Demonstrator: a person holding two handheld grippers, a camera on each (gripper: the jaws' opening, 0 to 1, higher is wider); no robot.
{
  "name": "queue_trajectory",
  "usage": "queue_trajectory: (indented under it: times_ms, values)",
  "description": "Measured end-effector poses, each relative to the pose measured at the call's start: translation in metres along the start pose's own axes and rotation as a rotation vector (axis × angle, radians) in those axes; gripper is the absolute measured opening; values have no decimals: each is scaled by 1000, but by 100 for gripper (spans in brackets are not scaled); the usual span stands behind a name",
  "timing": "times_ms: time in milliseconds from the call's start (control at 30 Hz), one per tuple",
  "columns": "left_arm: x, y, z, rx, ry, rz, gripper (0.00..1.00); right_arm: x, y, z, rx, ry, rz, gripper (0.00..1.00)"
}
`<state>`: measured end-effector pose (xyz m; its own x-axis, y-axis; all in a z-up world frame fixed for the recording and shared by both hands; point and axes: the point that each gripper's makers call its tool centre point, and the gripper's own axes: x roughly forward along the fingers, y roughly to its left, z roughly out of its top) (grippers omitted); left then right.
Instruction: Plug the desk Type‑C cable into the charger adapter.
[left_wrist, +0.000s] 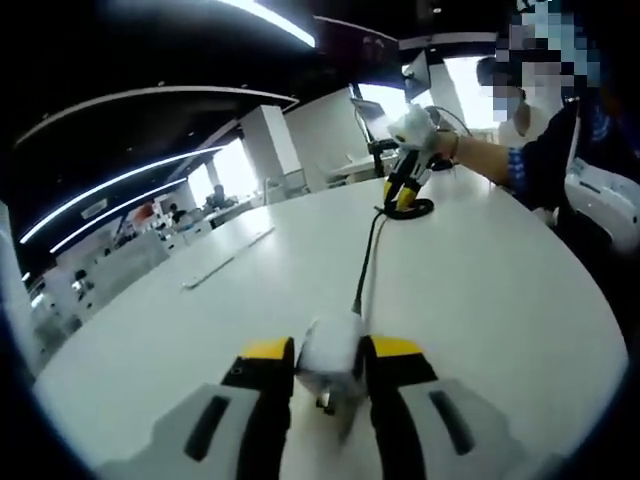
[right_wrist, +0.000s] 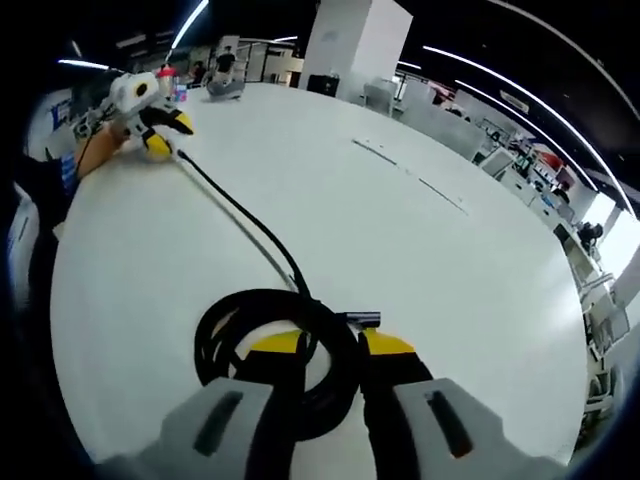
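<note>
We see a big white table (right_wrist: 450, 300) in a bright office. Our left gripper (left_wrist: 330, 352) squeezes the white charger adapter (left_wrist: 332, 362). Our right gripper (right_wrist: 332, 345) pinches the black cable (right_wrist: 240, 215) at its coil (the plug (right_wrist: 362, 319) pokes out beside it).

Right gripper (right_wrist: 330, 352) fingers pinch the coiled black cable (right_wrist: 262, 322) on the white table (right_wrist: 420, 260).

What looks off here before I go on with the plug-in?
Nothing is damaged or spilled. The left gripper clamps the white charger adapter, the black cable running to it. The right gripper holds the cable's coil, a loose plug end beside it on the table.
</note>
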<state>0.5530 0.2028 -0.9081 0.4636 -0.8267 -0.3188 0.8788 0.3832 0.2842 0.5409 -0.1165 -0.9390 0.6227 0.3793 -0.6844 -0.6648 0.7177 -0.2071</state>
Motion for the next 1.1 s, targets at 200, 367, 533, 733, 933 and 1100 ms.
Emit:
queue_trajectory:
  times_ms: [200, 367, 533, 733, 933, 1100]
  values:
    - [-3, 1, 0, 27, 8, 6, 26, 1, 3, 1, -2, 0, -20, 21]
    - [-4, 3, -1, 45, 18, 0, 26, 2, 3, 1, -6, -7, -33, 21]
    - [0, 8, -2, 39, 41, -35, 26, 4, 3, 1, 3, -13, -38, 21]
    - [5, 16, -6, 30, 74, -44, 25, 11, 0, 4, 1, -11, -62, 21]
    - [10, 25, -12, 56, 114, -36, 26, 17, -4, 7, 14, -14, -66, 21]
    - [19, 39, -19, 97, 153, 8, 29, 24, -11, 13, 43, -39, -68, 21]
